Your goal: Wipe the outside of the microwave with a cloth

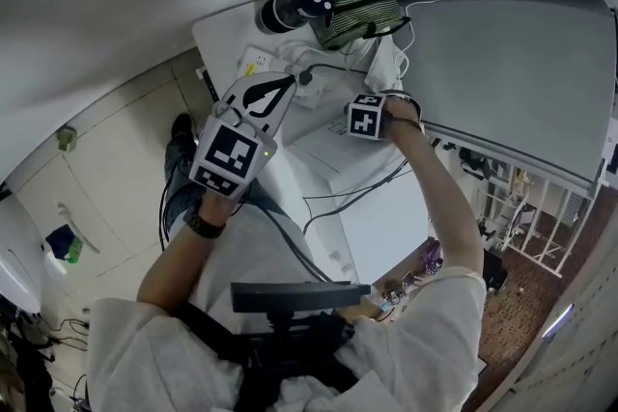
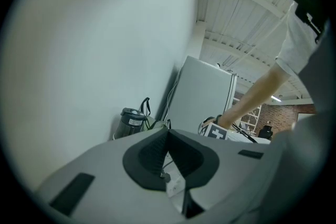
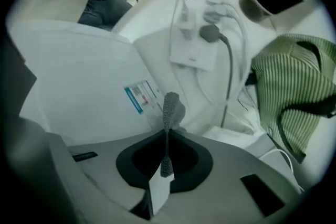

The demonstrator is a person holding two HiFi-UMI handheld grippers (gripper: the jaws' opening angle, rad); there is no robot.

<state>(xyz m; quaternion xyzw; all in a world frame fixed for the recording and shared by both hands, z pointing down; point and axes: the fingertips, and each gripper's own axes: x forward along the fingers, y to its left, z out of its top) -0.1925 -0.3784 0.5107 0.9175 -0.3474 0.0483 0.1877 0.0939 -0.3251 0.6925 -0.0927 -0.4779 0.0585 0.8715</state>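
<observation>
Pinching cloth [image 3: 169,106], right tongs [image 3: 166,132], over microwave [image 3: 73,86]

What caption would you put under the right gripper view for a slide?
Right gripper shut on a grey cloth, over the white microwave beside a power strip and green striped bag.

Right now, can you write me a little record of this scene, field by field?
Left gripper: fingers together, nothing between them
Right gripper: fingers shut on a grey cloth
Where the grey cloth is: over the top of the white microwave, near its label; contact unclear
Behind the microwave: power strip with plugs in it, green striped bag, black flask
</observation>
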